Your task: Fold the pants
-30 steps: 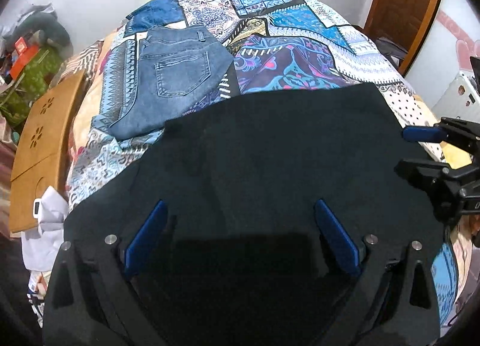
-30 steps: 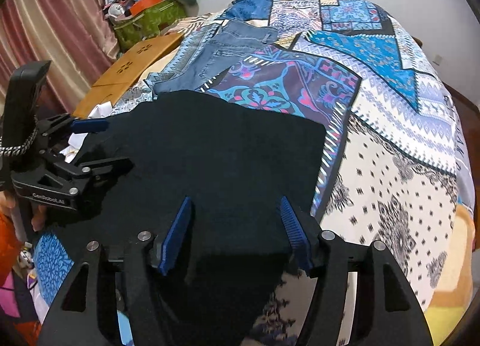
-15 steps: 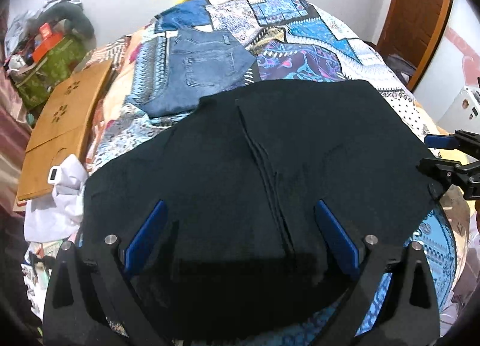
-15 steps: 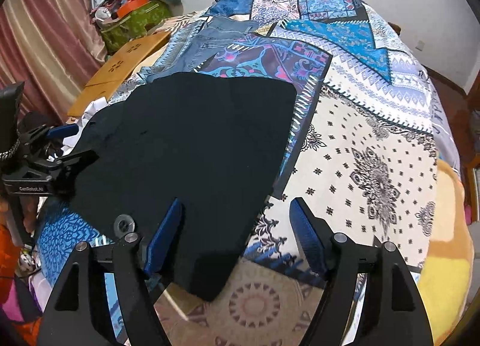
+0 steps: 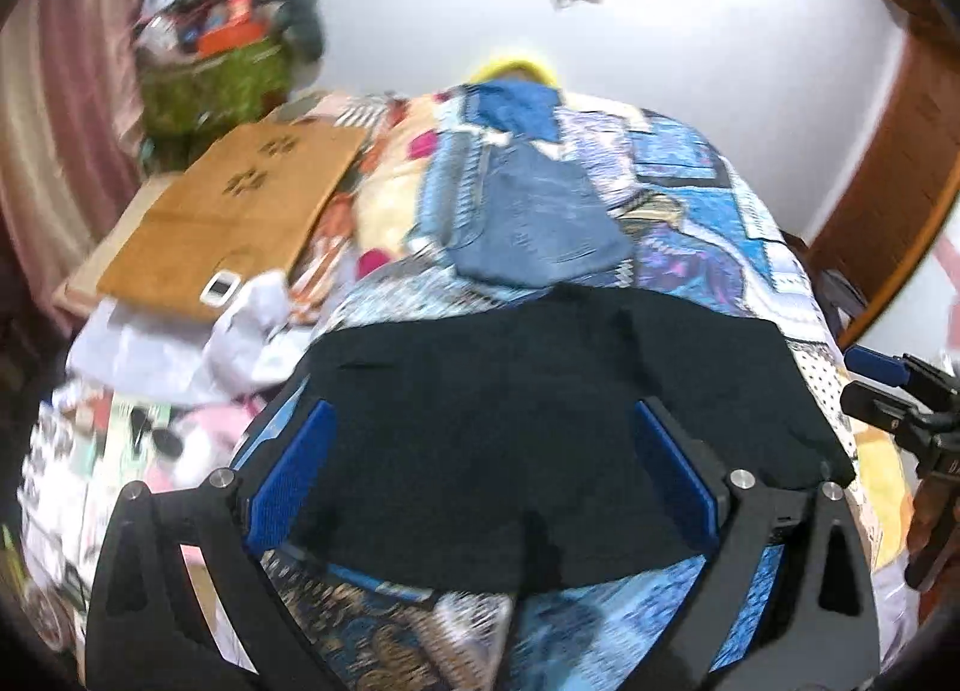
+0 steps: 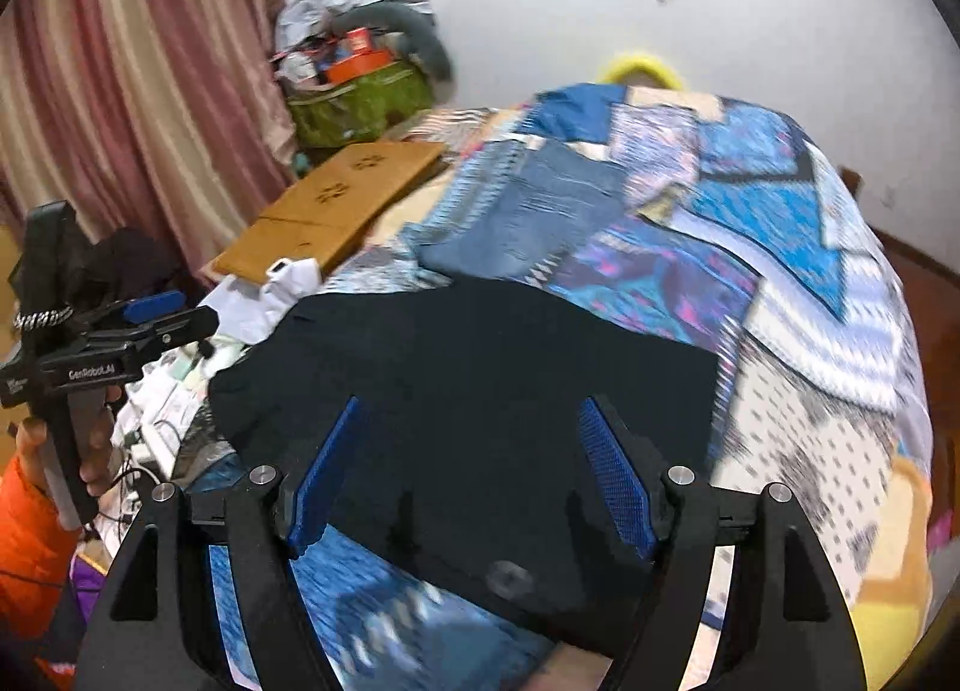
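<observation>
The black pants [image 5: 540,367] lie folded flat on the patchwork bedspread [image 5: 690,199], close to its near edge. My left gripper [image 5: 483,409] hovers above their near part, open, with no cloth pinched between its blue pads. It also shows at the left of the right wrist view as the left gripper [image 6: 150,313], held by a hand in an orange sleeve. My right gripper [image 6: 473,403] hangs open over the same black pants [image 6: 480,343], gripping nothing. At the right edge of the left wrist view, the right gripper [image 5: 870,379] sits beside the pants.
Folded blue jeans [image 5: 534,229] lie further back on the bed. A wooden board [image 5: 234,217], white cloth [image 5: 180,343] and a green bag [image 5: 210,85] crowd the left side. A brown door [image 5: 900,151] stands at the right.
Both grippers have pulled back and risen from the black pants, which now lie smaller in view. The left view has swung left. The right jaws stand wider than a second ago.
</observation>
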Available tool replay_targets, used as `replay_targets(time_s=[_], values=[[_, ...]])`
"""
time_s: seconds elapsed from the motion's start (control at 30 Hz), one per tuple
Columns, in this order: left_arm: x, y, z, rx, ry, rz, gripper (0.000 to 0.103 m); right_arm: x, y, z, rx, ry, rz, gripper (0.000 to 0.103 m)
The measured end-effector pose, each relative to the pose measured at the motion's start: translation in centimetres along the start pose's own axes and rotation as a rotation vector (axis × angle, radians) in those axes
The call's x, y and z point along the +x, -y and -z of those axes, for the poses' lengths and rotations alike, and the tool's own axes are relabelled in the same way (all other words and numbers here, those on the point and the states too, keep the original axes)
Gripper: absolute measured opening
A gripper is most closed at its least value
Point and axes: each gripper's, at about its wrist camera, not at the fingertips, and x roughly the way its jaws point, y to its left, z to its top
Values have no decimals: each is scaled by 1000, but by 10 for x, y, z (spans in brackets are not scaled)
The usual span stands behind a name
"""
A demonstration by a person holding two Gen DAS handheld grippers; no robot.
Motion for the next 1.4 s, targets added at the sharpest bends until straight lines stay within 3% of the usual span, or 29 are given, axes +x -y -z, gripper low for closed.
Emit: replay_targets(time_s=[0.13,0.3,0.43,0.6,0.83,0.93,1.03,1.1,1.17,1.3,1.4], values=[[10,-33,20,-93,-85,10,100,35,-13,2,-20,-61,8,71],[24,-60,47,-203,-187,54,100,80,-8,18,-14,-211,53,71],[35,-76,66,-319,-254,142,100,79,-14,25,-85,-214,82,72],[55,-86,84,-472,-329,331,100,78,-10,25,-77,-218,66,73],[86,-98,78,-589,-354,380,100,79,-11,27,-67,-210,52,74],[110,-106,70,-606,-362,346,99,79,-11,27,-65,-209,45,74],[125,-116,65,-636,-373,309,83,79,-9,28,-63,-205,36,74],[128,-117,61,-615,-369,253,56,78,-9,28,-61,-202,31,74],[127,-119,58,-577,-358,194,38,77,-8,28,-56,-199,26,74],[109,-112,47,-495,-300,137,21,73,-6,28,-41,-193,15,74],[84,-92,27,-355,-216,57,18,57,4,29,28,-163,-20,71]])
